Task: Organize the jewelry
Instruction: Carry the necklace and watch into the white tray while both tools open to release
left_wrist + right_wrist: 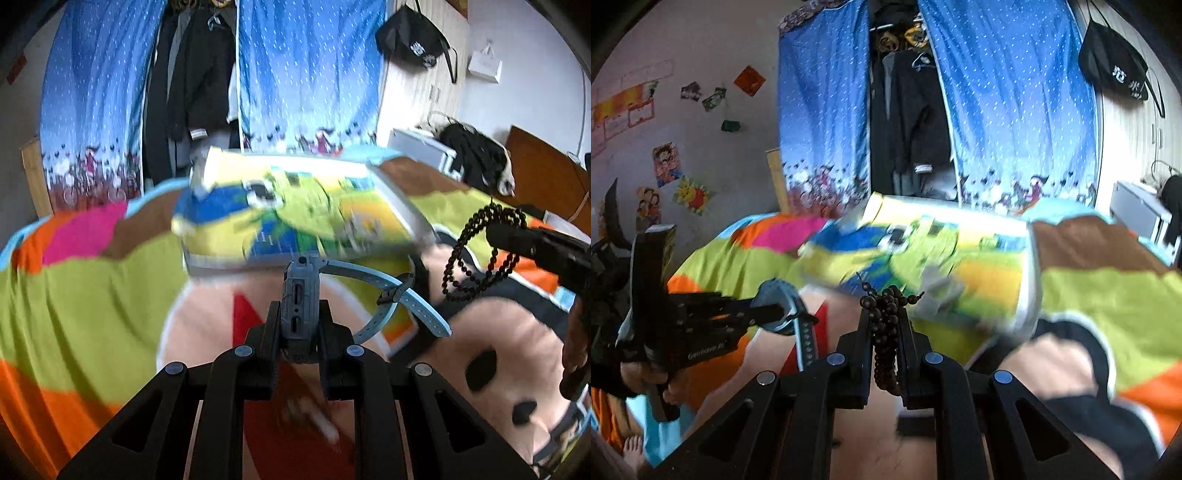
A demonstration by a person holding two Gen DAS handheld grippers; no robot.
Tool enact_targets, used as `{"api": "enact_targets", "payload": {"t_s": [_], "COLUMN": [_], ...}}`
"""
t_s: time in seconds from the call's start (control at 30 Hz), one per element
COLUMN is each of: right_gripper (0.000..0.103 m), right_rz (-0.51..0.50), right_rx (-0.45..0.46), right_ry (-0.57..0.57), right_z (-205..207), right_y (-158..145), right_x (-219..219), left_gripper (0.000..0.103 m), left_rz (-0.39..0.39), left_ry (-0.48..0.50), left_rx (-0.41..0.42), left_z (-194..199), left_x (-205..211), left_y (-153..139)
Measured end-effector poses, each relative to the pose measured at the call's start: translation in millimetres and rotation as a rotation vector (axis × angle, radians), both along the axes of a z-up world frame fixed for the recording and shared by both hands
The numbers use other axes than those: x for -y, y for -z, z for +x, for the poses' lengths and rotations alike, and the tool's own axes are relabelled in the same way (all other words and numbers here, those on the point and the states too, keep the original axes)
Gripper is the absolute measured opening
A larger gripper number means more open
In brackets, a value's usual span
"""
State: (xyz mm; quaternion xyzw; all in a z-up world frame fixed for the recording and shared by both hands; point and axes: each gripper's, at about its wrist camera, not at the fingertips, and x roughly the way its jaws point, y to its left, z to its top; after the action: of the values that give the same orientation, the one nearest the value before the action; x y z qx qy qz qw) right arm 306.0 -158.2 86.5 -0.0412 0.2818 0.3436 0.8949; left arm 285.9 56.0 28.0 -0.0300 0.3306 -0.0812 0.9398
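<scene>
Left wrist view: my left claw [299, 325] is pinching the grey-blue body of a watch [300, 295], held edge-on above the bed [92, 295], its pale blue strap [391, 291] looping free to the right. I judge the body rigid and light, a sound place to grip; the strap is limp and will swing, so it is no place to hold. Right wrist view: my right claw [886, 332] is pressed onto a string of dark beads [886, 314], bunched between the fingers with loops hanging below. I judge the beads hard but the string slack and liable to slip, so a grip across several strands suits best. Beyond both lies a colourful box [295, 206], blurred, on the patterned bed cover.
</scene>
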Motion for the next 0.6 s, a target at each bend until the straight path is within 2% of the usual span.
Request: {"api": "enact_targets", "payload": {"t_s": [0.13,0.3,0.47,0.6], "right_gripper": [0.011,0.011,0.011,0.011], "right_rz": [0.02,0.02,-0.004,-0.045], "right_rx": [0.003,-0.028,-0.091,-0.108], "right_ry": [0.06,0.138,0.183,0.186], "right_z": [53.8,102.9,122.8,120.1], "right_y": [-6.8,13.0,48.0,67.6], "right_x": [-4.9,-8.1,-4.3,-3.3], "left_gripper": [0.014,0.014,0.014,0.014], "left_rz": [-0.015,-0.017,0.018,0.025], "left_ry": [-0.066,-0.15,-0.172,-0.167], "left_rx": [0.02,0.013,-0.033,-0.079], "left_z": [41.6,85.5,112.3,122.1], "left_x": [-13.1,-23.6,-21.4,-19.0], "left_y": [-4.1,3.9,22.0,38.3]}}
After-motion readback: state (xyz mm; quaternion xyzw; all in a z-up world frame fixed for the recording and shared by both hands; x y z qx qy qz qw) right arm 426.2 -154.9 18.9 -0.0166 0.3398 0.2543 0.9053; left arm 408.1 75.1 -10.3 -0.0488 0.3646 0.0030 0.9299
